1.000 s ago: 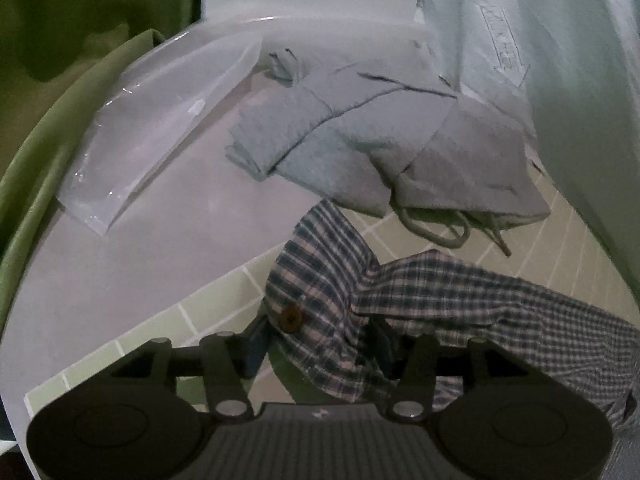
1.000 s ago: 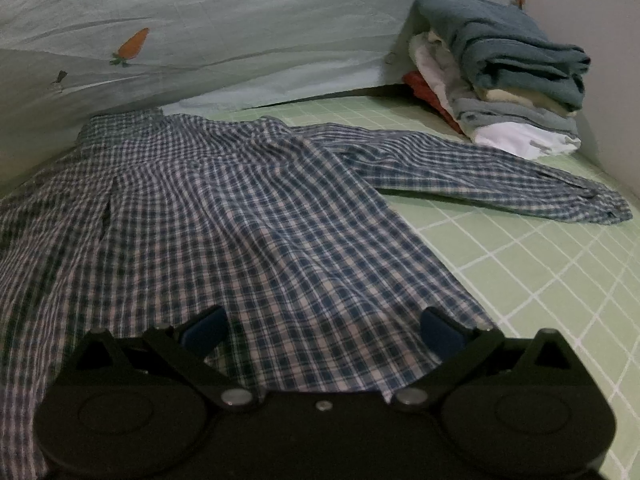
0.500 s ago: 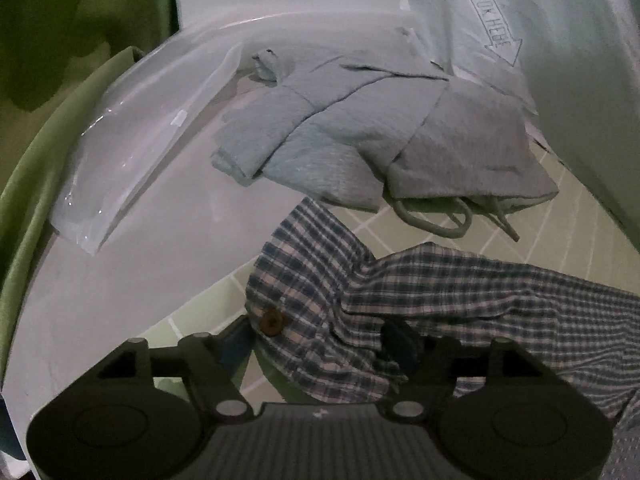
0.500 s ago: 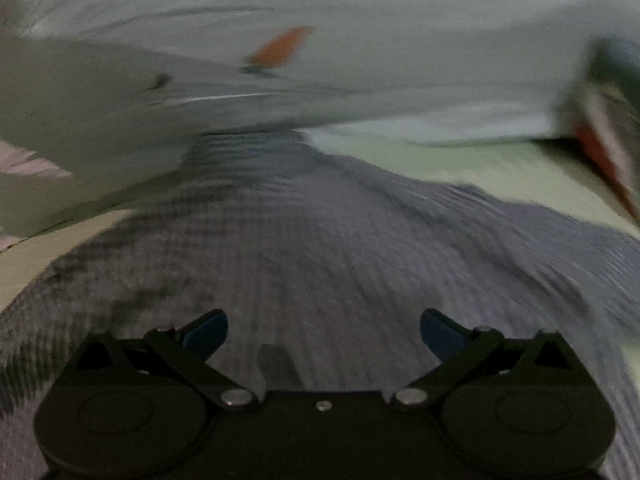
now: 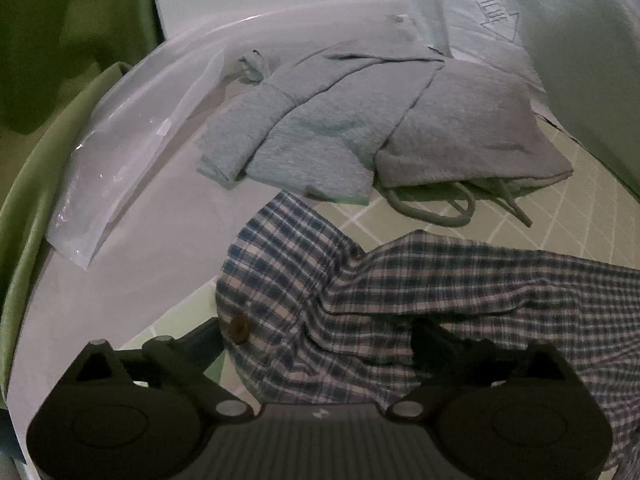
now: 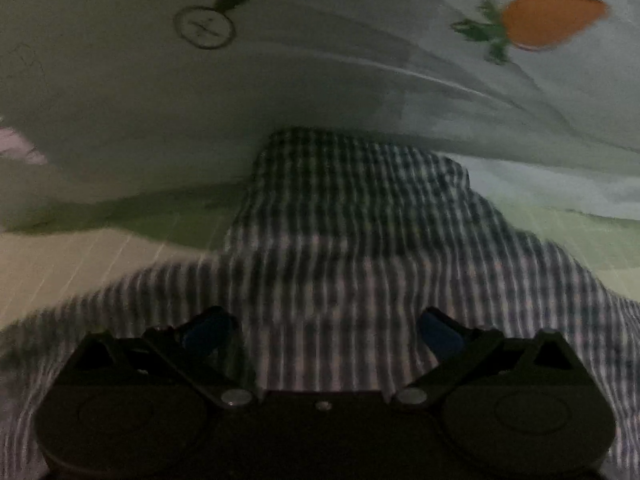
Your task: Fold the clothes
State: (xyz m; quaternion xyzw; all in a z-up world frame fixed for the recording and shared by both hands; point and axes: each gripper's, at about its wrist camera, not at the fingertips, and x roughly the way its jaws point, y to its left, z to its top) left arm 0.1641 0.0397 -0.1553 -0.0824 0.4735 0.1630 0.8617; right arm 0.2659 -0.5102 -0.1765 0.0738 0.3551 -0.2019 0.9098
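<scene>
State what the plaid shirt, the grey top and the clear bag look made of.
Plaid shirt: thin woven cloth, likely cotton; matte, with crisp creases and a brown button. Grey top: soft heathered knit, probably jersey or fleece; drawcords show. Clear bag: glossy plastic film, with glints and wrinkles.

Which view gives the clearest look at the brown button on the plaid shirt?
The left wrist view. The brown button sits sharp on the plaid shirt cuff, just inside the left tongs, whose jaws are opening around the cuff. The right wrist view shows only blurred plaid cloth and no button.
</scene>
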